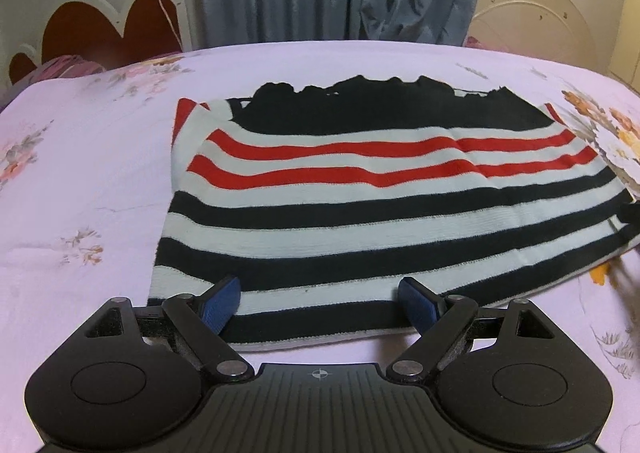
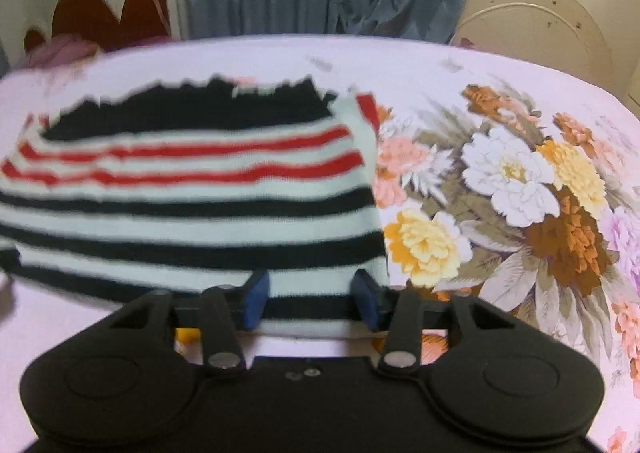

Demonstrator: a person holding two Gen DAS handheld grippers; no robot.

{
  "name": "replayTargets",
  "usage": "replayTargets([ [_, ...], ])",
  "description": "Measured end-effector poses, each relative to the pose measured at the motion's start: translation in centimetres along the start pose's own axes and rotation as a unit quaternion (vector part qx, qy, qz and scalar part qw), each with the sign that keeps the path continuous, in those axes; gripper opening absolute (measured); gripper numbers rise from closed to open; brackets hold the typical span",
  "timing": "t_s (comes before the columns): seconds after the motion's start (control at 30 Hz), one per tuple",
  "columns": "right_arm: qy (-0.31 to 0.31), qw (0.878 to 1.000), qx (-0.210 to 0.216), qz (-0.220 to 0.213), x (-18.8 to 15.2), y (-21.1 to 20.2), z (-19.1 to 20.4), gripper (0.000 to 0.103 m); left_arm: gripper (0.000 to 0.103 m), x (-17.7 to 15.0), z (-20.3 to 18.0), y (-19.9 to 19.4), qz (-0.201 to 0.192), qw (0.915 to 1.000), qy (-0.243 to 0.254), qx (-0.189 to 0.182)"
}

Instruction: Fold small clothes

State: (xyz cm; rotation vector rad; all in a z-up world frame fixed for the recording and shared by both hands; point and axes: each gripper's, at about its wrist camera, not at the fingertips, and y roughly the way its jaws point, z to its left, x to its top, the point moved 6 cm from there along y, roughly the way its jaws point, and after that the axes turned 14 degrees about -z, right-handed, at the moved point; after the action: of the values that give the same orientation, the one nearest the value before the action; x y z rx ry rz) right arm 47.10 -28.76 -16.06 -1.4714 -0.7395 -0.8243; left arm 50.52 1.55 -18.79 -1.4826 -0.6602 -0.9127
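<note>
Motion blur smears the striped garment (image 2: pixel 192 189) in the right wrist view.

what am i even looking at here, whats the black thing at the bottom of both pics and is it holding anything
That black thing is a hand-held gripper with two blue-padded fingers; a person carries one in each hand. Each picture comes from a camera on one gripper, looking along its fingers. Both look at a striped garment in black, white and red, lying flat on a floral bedsheet. The left gripper has its fingers spread wide over the garment's near edge, holding nothing. The right gripper has its fingers closer together near the garment's right corner, but the pads don't seem to pinch the cloth yet.
</note>
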Motion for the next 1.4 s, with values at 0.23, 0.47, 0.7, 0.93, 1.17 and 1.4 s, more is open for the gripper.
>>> replayTargets([
  [0.23,-0.01,0.999,-0.001,0.031,-1.2,1.2,-0.7,0.042,0.085,-0.1,0.4,-0.2,0.001,1.0,-0.007,0.003],
  [0.47,-0.018,0.999,-0.001,0.029,-1.5,1.0,-0.5,0.042,0.085,-0.5,0.6,-0.2,0.005,0.9999,-0.006,0.01],
  [0.7,-0.008,1.0,0.001,0.025,-1.6,1.0,-0.7,0.041,0.085,-0.8,0.7,-0.1,0.006,0.9999,-0.008,0.013],
  [0.93,-0.02,0.999,0.004,0.025,-1.7,1.1,-0.6,0.043,0.085,-1.0,0.6,0.1,0.007,0.9998,-0.005,0.016],
  [1.17,-0.024,0.999,0.008,0.02,-1.9,1.0,-0.5,0.043,0.086,-1.1,0.6,0.2,0.007,0.9998,-0.003,0.017],
  [1.4,-0.03,0.999,0.005,0.023,-1.8,1.1,-0.6,0.044,0.087,-1.1,0.5,0.3,0.015,0.9996,-0.001,0.024],
])
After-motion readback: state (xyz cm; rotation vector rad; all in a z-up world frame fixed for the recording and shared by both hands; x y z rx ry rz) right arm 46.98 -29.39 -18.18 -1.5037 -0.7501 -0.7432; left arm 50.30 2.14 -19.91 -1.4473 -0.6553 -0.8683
